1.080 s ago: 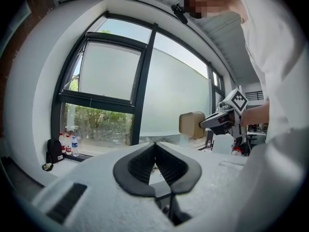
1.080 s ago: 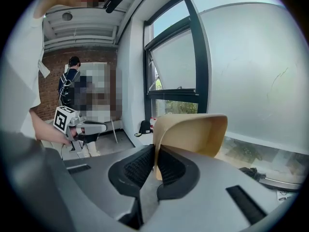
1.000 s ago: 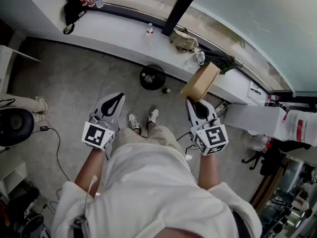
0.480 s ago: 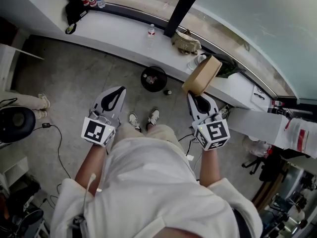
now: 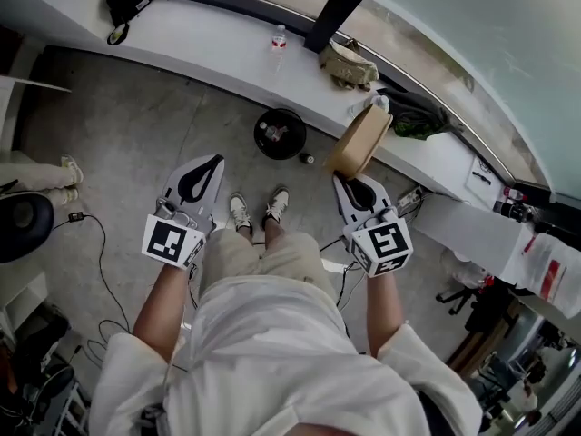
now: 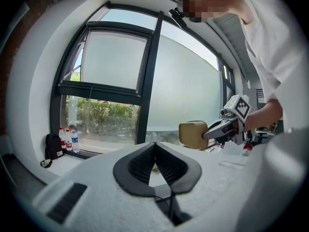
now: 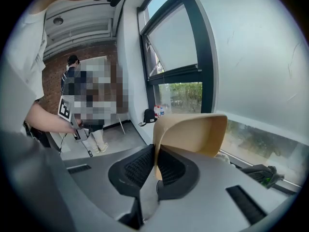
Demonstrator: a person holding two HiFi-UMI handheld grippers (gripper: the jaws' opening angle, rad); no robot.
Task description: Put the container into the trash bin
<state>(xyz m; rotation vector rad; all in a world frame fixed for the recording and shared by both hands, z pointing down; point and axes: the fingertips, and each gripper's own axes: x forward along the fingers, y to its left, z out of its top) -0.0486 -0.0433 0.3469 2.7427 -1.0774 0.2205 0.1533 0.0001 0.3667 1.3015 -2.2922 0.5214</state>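
Right tool [image 5: 348, 182] [image 7: 155, 152]: my jaws are closed on one thin wall of the container [image 5: 360, 142] [image 7: 193, 132], with a ribbed pad on each face of that wall. The container is a tan, open box. It is held clear of the floor [image 5: 136, 134] and tilted, with its hollow turned towards the tool in the right gripper view.

Left tool [image 5: 212, 161] [image 6: 154, 145]: my jaws are closed tip to tip with nothing between them. The tool is held level with the right one and well apart from it, and my shoes [image 5: 257, 209] show between the two. In the left gripper view the container [image 6: 193, 135] appears to the right, on the end of the right tool [image 6: 216, 127].

Trash bin [image 5: 299, 143]: a round black bin standing on the floor to the left of the container, not beneath it, with some items already inside.

Window ledge [image 5: 218, 39]: a white ledge on the far side of the bin, carrying a water bottle [image 5: 279, 36].
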